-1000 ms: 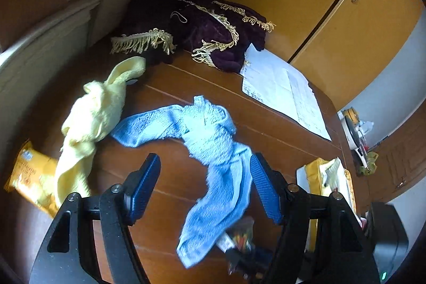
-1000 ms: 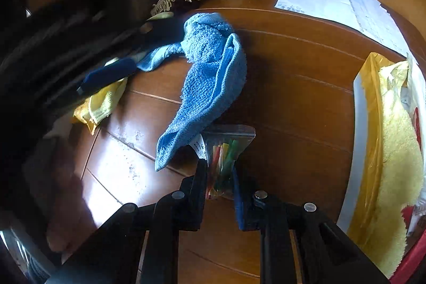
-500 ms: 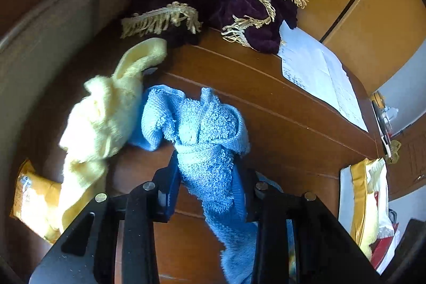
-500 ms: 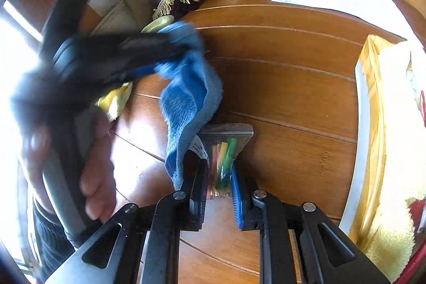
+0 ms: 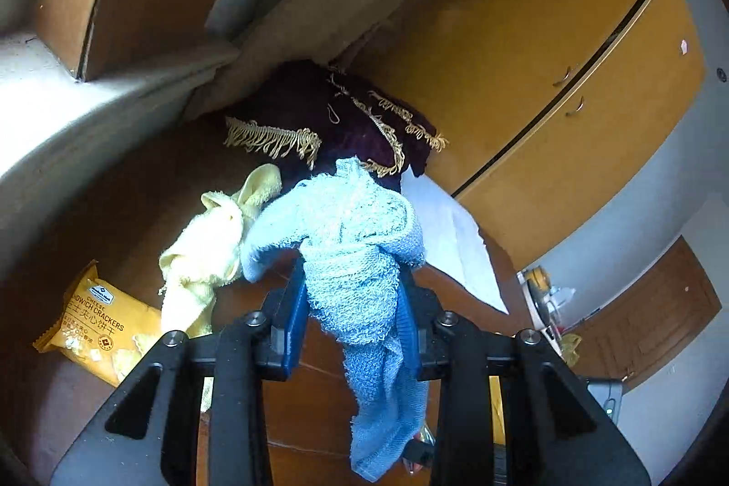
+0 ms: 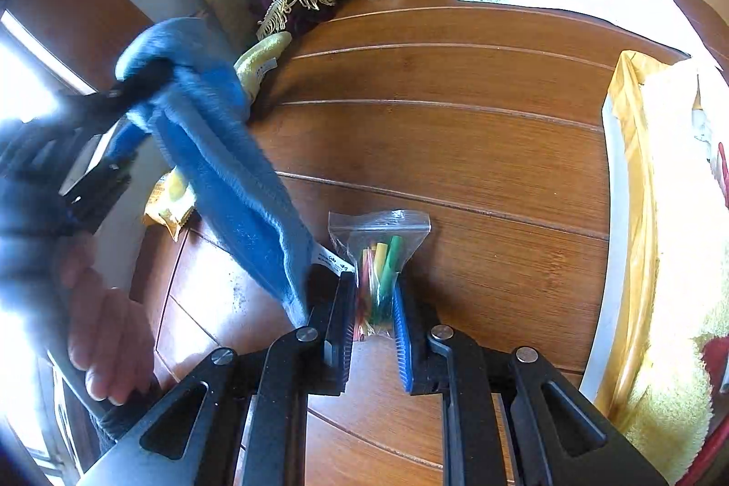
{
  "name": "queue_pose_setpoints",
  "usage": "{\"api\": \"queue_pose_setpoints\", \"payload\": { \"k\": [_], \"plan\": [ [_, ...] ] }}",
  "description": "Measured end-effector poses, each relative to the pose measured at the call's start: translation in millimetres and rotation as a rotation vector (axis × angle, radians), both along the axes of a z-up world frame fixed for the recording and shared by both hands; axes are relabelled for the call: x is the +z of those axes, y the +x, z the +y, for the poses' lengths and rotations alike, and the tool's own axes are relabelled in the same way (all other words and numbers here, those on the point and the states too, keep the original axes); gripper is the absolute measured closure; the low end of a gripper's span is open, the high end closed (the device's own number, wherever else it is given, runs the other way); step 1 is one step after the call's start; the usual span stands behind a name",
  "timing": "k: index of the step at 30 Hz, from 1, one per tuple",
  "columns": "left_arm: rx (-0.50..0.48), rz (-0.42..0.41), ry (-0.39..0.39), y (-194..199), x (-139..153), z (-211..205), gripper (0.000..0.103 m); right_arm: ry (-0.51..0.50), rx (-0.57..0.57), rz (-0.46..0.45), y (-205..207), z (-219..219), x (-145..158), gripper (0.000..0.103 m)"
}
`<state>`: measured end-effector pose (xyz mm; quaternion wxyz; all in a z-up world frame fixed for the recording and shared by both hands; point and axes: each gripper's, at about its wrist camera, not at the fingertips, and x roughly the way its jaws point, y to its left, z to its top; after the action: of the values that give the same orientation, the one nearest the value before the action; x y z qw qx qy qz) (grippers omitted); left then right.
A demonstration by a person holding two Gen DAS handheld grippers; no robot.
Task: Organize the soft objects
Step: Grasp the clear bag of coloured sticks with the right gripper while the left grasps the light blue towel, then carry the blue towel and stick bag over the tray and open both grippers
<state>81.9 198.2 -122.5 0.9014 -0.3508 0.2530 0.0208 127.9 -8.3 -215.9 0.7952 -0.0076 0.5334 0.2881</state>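
While your left gripper [image 5: 351,304] pinches the blue towel [image 5: 351,240], it hangs off the table [image 6: 455,149].
Your right gripper [image 6: 373,317] jaws press on a small bag [image 6: 380,258].

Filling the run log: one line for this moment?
left hand-held gripper: shut on blue terry towel, lifted | right hand-held gripper: around clear bag

— Where is the left claw [image 5: 351,304]?

— Raised and tilted upward, its blue-padded jaws clamped on a blue towel [image 5: 355,240] that bunches above them and hangs below. In the right wrist view it appears blurred at far left, with the person's hand [image 6: 109,340] wrapped around its handle.

— And the right claw [image 6: 373,304]?

— Low over the worktop [image 6: 455,130], level, pointing forward. Its jaws stand narrowly apart, either side of a small clear bag [image 6: 378,253]; whether they press it is unclear.
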Motion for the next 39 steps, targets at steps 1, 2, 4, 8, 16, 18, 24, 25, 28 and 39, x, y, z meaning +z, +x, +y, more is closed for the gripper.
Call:
{"api": "queue_pose_setpoints", "payload": {
  "k": [1,2,4,8,16,18,24,25,28,39],
  "plan": [
    [-0.006,0.003,-0.011,1,-1,1,0.072,0.005,-0.003,0.003,0,-1,0,0.088],
    [-0.008,0.011,-0.015,3,-1,2,0.072,0.007,-0.006,0.006,0,-2,0,0.088],
    [-0.002,-0.009,-0.034,2,0,5,0.072,0.010,-0.007,0.008,0,-3,0,0.089],
    [0.036,-0.045,-0.061,-6,4,15,0.072,0.008,-0.018,0.008,1,-5,1,0.089],
    [0.031,-0.043,-0.078,-6,3,17,0.072,-0.016,-0.014,-0.018,-3,0,1,0.089],
    [0.006,-0.033,-0.050,-3,3,9,0.072,-0.032,-0.013,-0.034,-5,2,2,0.089],
    [-0.096,-0.034,0.004,2,1,-12,0.072,0.023,-0.050,-0.119,-11,-9,21,0.090],
    [-0.118,-0.032,-0.007,2,0,-15,0.072,0.037,-0.050,-0.143,-14,-11,28,0.090],
    [-0.170,-0.012,0.008,-3,3,-38,0.072,0.085,-0.033,-0.198,-24,-24,47,0.090],
    [-0.495,0.000,0.020,-18,69,-183,0.072,0.173,-0.064,-0.307,-25,-143,114,0.090]
  ]
}}
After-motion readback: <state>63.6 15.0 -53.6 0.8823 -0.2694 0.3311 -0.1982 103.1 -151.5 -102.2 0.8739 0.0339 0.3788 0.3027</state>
